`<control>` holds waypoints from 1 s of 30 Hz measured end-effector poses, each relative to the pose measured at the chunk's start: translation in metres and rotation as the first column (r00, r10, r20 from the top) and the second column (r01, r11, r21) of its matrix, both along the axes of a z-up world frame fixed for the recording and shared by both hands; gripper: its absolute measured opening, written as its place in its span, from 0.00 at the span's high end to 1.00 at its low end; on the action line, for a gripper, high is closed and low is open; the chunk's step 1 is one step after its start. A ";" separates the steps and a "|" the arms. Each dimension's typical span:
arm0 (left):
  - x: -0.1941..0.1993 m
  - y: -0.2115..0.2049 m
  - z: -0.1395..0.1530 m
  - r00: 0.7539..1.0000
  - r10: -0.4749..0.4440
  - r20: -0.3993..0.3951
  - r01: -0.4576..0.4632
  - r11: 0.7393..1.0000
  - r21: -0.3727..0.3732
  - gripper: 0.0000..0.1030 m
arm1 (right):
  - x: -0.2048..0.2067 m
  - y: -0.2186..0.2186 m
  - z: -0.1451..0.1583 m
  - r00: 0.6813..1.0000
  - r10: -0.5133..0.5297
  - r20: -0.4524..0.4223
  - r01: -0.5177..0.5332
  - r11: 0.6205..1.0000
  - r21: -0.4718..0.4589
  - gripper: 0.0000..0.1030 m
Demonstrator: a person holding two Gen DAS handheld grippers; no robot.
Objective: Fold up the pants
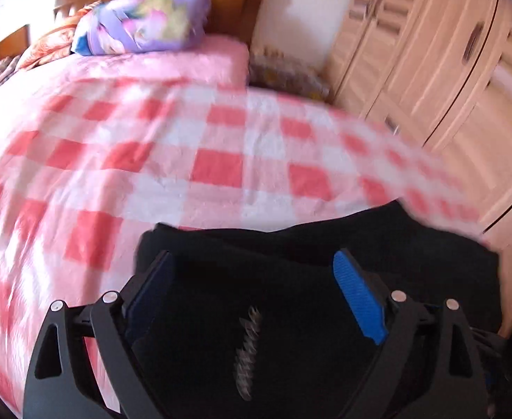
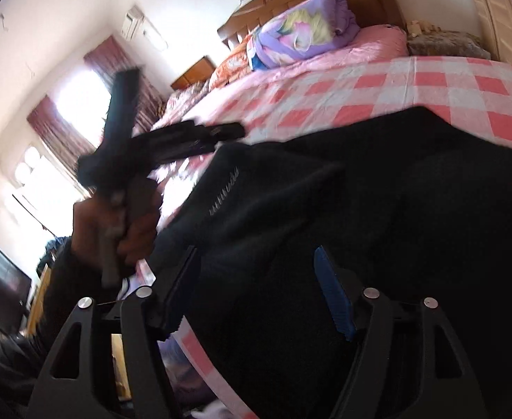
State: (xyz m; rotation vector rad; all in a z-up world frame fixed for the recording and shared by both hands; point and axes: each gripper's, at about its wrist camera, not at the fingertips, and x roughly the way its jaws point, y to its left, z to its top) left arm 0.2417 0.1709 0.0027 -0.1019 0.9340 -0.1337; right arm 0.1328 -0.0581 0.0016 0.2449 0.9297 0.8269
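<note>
1. Pants (image 1: 291, 279), black, lie on the bed (image 1: 151, 160), over its pink-and-white checked cover near the edge on the wardrobe (image 1: 430, 70) side.
2. The left tool (image 1: 256, 276) hangs over the pants, its blue-padded fingers (image 1: 357, 300) spread wide; dark cloth fills the gap between them, and no pad presses on it.
3. The right tool (image 2: 256, 289) also stands open above the pants, with cloth under both fingers.
4. In the right wrist view, a hand (image 2: 123, 223) holds the left tool (image 2: 221, 132) beside the pants' edge.
5. A purple bundle (image 1: 140, 21) sits well apart, at the headboard end.
</note>
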 end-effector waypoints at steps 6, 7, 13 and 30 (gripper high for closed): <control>0.006 -0.008 -0.018 0.998 0.048 0.038 -0.053 0.989 0.141 0.09 | -0.004 -0.021 0.003 0.999 -0.037 -0.019 0.038 0.998 0.048 0.27; 0.006 -0.008 -0.018 0.998 0.051 0.046 -0.058 0.987 0.152 0.09 | -0.010 -0.036 0.012 0.997 -0.077 -0.005 0.077 0.996 0.052 0.27; -0.039 -0.004 0.022 0.937 0.197 0.290 -0.251 0.954 0.165 0.09 | -0.081 -0.194 0.059 0.904 -0.418 0.094 0.397 0.899 0.184 0.15; -0.121 -0.165 -0.023 0.957 -0.224 0.183 0.165 0.943 0.288 0.03 | -0.135 -0.323 -0.036 0.680 -0.683 -0.267 0.729 0.669 0.145 0.13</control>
